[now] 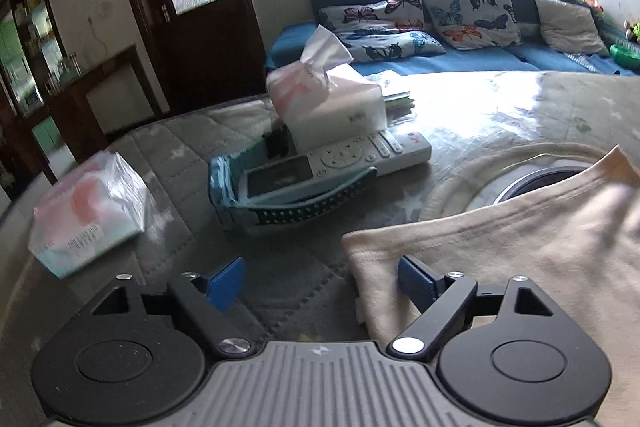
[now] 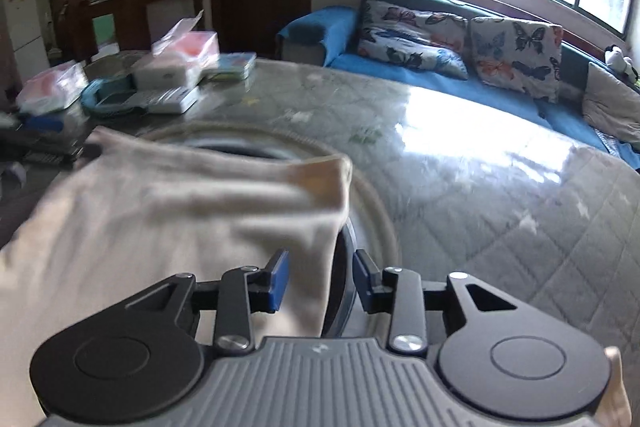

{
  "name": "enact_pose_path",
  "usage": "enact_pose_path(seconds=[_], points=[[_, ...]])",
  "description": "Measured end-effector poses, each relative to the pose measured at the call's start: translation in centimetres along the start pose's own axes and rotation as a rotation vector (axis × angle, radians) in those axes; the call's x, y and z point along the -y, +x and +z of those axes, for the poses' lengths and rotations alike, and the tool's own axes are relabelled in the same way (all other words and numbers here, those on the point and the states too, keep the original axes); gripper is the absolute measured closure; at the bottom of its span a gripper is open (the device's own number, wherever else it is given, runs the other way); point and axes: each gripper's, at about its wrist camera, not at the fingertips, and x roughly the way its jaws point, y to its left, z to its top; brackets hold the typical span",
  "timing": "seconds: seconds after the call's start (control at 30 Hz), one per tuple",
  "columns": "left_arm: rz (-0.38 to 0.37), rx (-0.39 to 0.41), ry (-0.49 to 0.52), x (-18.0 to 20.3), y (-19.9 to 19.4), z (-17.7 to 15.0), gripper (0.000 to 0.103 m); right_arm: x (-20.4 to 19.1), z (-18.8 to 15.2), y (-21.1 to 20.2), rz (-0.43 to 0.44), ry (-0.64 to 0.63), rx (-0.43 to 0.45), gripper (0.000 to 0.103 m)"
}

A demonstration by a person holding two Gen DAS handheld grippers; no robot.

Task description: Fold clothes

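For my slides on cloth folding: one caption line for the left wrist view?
Left gripper open over the edge of a beige garment on the table, beside tissue packs and a remote.

No text is readable. Small print runs along the side of a tissue pack and a tissue box, but is too blurred to make out.
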Motion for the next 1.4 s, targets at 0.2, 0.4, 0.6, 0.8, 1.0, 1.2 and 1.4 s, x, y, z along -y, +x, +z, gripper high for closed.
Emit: enact_pose_path(seconds=[0.2, 0.4, 0.6, 0.8, 1.0, 1.2, 1.4], points=[[0.013, 0.012, -0.030, -1.1, -1.5, 0.0, 0.017, -0.8, -2.3, -3.1, 0.005, -0.050, 0.017, 0.057], [-0.088, 0.063, -0.042, -0.2, -6.6, -1.6, 0.017, -0.1, -4.7, -5.6, -0.029, -0.025, 0.027, 0.051], [-0.137, 0.060, 0.010, 2.1, -10.7, -6.2, 0.016, 1.9, -6.5, -8.2, 0.015, 0.081, 0.096, 0.047], [-0.071, 0.060, 0.056, 2.2, -12.3, -9.4, 0.016, 3.2, -7.4, -9.3, -0.062, 0.085, 0.104, 0.044], [-0.040, 0.061, 0.038, 0.9, -12.8, -11.0, 0.013, 7.9, -10.0, -8.3, -0.161, 0.223, 0.057, 0.043], [-0.045, 0.065, 0.021, 0.1, -13.0, -11.7, 0.010, 11.3, -11.0, -9.0, -0.222, 0.295, 0.060, 0.043], [-0.088, 0.048, -0.017, -1.2, -13.2, -12.0, 0.009, 11.6, -12.7, -10.5, -0.263, 0.314, 0.023, 0.042]])
